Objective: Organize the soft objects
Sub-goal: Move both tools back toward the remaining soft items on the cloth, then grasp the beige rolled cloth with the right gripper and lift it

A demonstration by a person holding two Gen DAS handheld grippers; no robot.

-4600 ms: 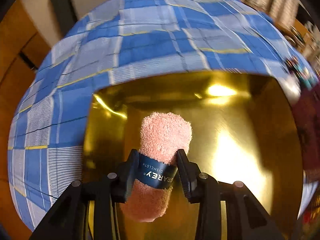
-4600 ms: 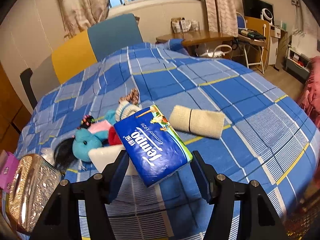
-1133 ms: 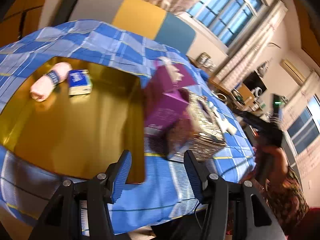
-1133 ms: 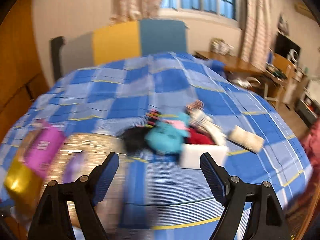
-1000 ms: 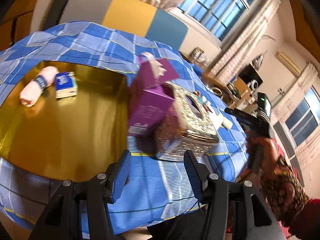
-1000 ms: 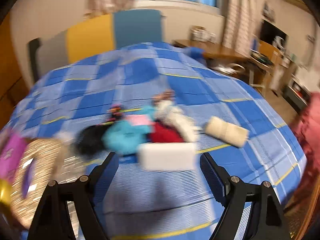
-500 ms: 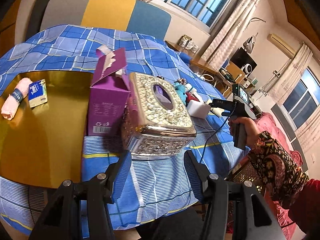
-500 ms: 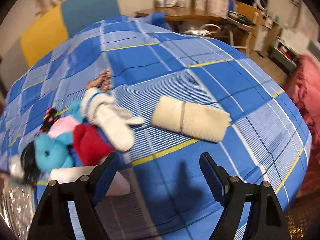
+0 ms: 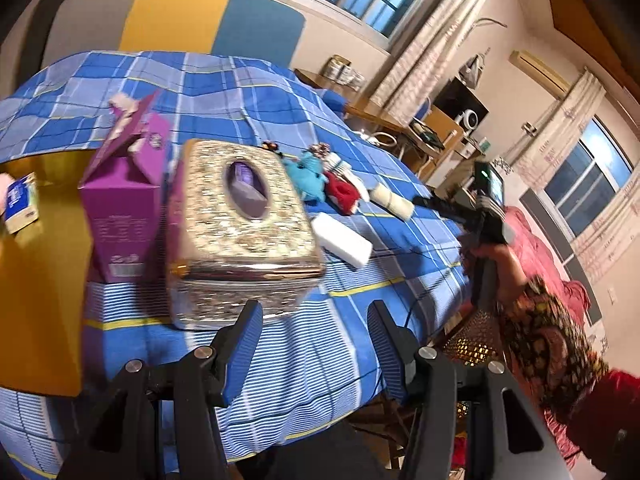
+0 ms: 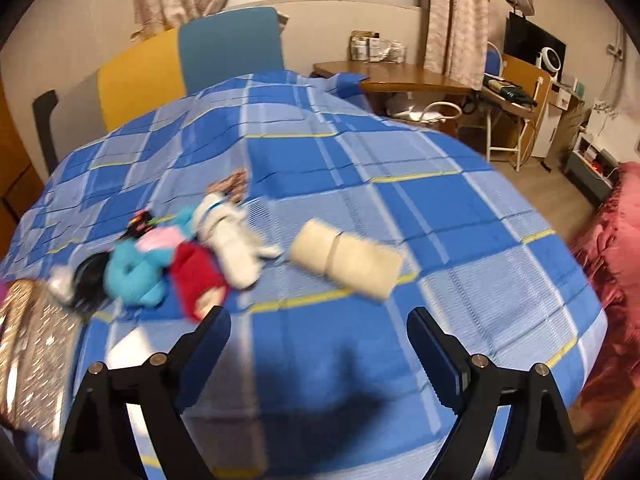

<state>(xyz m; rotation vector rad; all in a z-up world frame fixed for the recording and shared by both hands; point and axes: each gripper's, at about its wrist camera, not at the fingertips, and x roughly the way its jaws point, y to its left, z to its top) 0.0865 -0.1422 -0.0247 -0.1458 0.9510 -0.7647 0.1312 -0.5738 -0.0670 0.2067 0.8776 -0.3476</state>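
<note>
Step in hand: fetching the next soft item. Right gripper (image 10: 318,330) is empty, jaws opening wide, facing the rolled beige towel (image 10: 346,258) on the tabletop (image 10: 460,240). Left gripper (image 9: 316,322) is empty, jaws half-wide. Next: descend, straddle the roll, close.

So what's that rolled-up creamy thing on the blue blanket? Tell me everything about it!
It looks like a rolled towel, cream and fuzzy, with a thin band around it nearer one end. It lies on its side on the blue checked cloth, slanting across a yellow stripe. Nothing holds it. The white soft toy lies just beside it; whether they touch is unclear.
</note>
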